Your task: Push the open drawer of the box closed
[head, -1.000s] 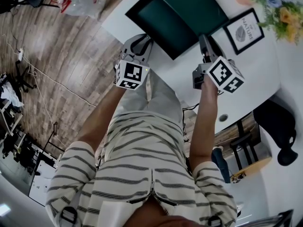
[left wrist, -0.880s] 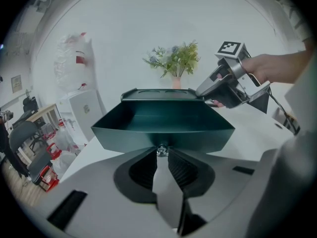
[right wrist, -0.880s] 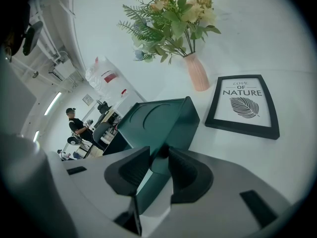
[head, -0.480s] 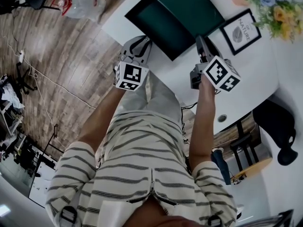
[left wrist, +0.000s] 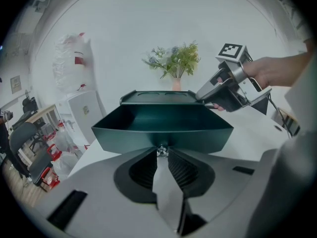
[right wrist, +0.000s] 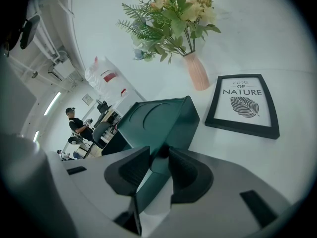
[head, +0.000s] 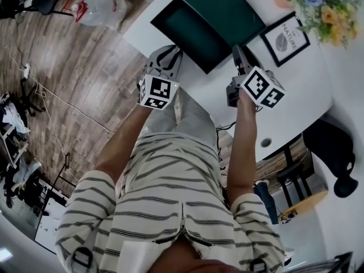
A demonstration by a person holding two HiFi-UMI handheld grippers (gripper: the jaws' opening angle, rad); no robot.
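- The drawer (left wrist: 163, 128) of the dark green box (head: 230, 4) is pulled out. Its front wall is directly ahead of the left gripper (head: 173, 50), right at the tips.
- 1 small knob (left wrist: 161, 150) sits in the middle of that front wall, between the left gripper's 2 jaws, which are clamped on it. Only a thin wedge of gap shows between the ribbed pads (left wrist: 142, 170) behind the knob.
- The box's body lies beyond the drawer from the left gripper, and its flat top has a round recess.
- The right gripper (head: 236, 51) is to the right of the left one, with its tips just beside the box's near right-hand corner. Its 2 jaws are parted and grasp nothing, and the box's corner edge shows in the gap ahead of them.
- To the right of the right gripper and slightly beyond it, a black picture frame (right wrist: 245, 105) sits on the white table (head: 296, 84).
- Farther ahead of the right gripper, past the box's far corner, stands 1 pink vase (right wrist: 196, 72) of flowers (right wrist: 171, 14).
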